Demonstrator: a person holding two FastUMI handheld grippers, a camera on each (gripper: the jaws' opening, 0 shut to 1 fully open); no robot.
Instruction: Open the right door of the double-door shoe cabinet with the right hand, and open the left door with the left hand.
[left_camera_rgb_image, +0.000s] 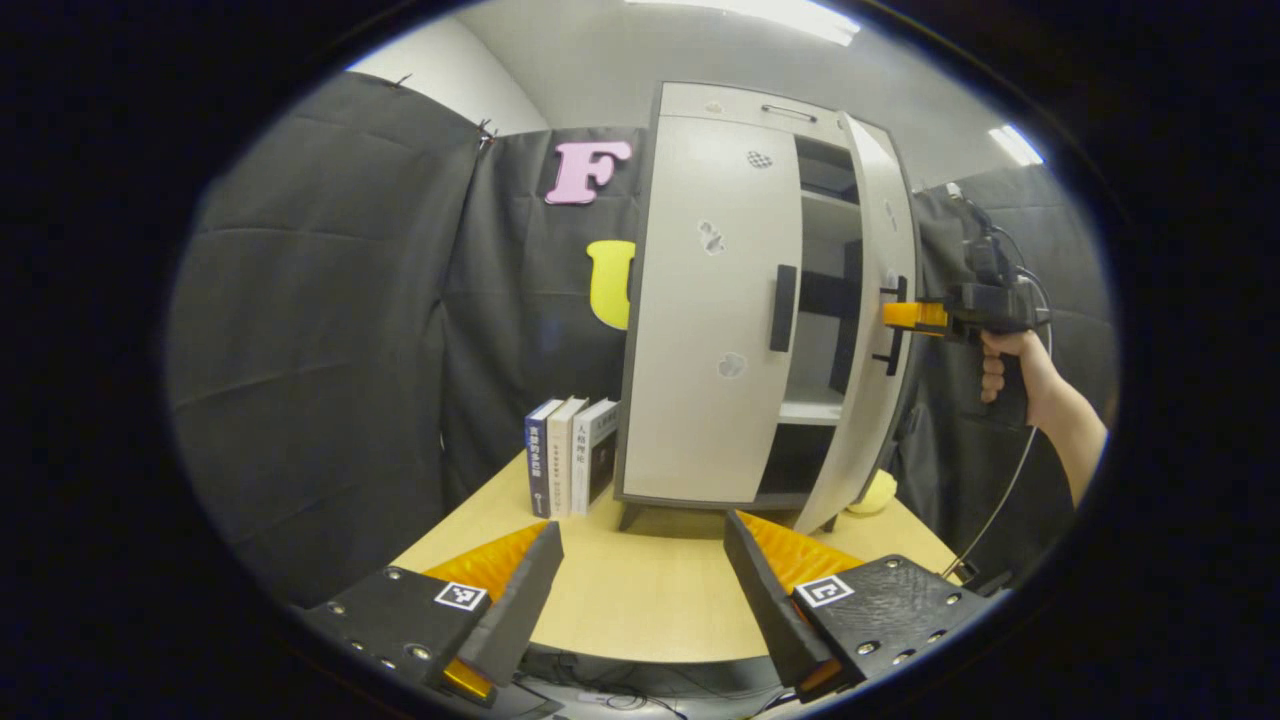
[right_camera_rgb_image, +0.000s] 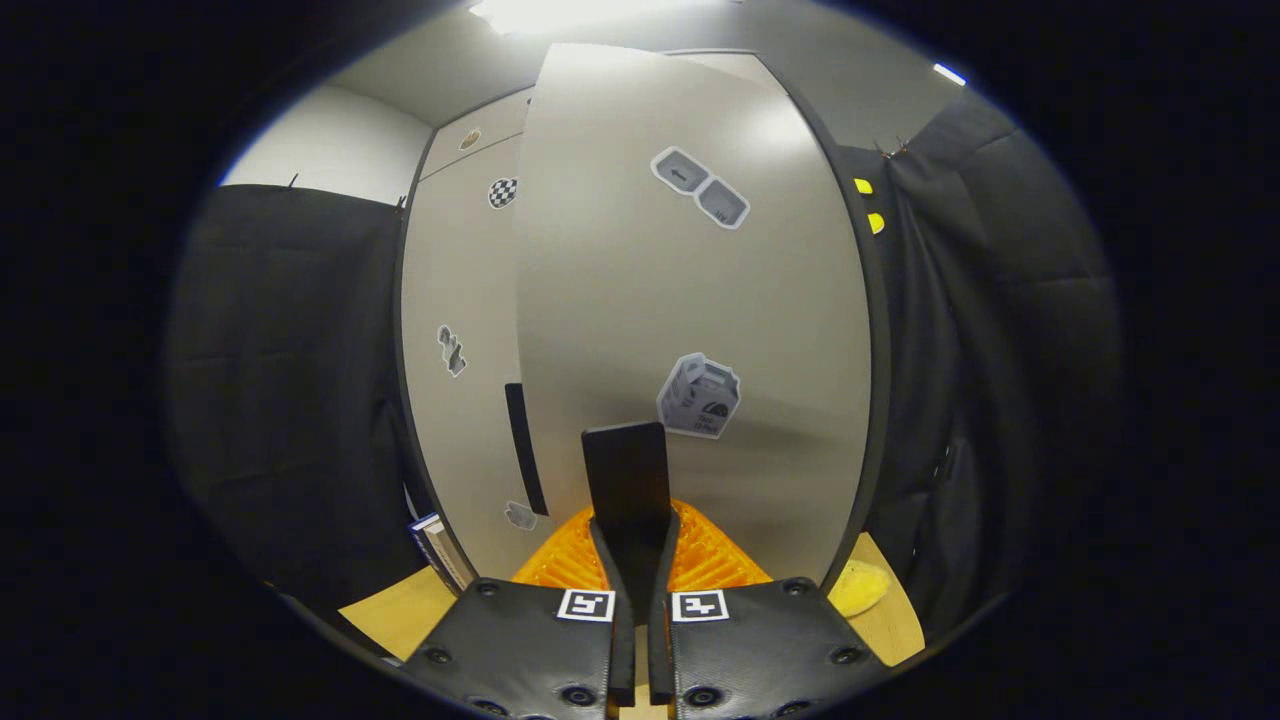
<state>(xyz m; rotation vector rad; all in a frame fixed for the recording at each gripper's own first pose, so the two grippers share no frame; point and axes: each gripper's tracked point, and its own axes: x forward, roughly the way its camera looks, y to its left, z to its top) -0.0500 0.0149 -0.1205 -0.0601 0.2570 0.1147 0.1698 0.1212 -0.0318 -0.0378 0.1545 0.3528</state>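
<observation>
Right fingers clenched on the right door handle; left fingers spread wide, holding nothing.

In the right gripper view the right gripper pinches the dark vertical handle of the right door, both fingers pressing on it. In the left gripper view that door is swung partly out, baring shelves; the left door is shut, its handle untouched. Left gripper hovers over the surface, apart from the cabinet. The pale cabinet stands upright on the surface, stickers on both doors. Books stand just beside its left side.
</observation>
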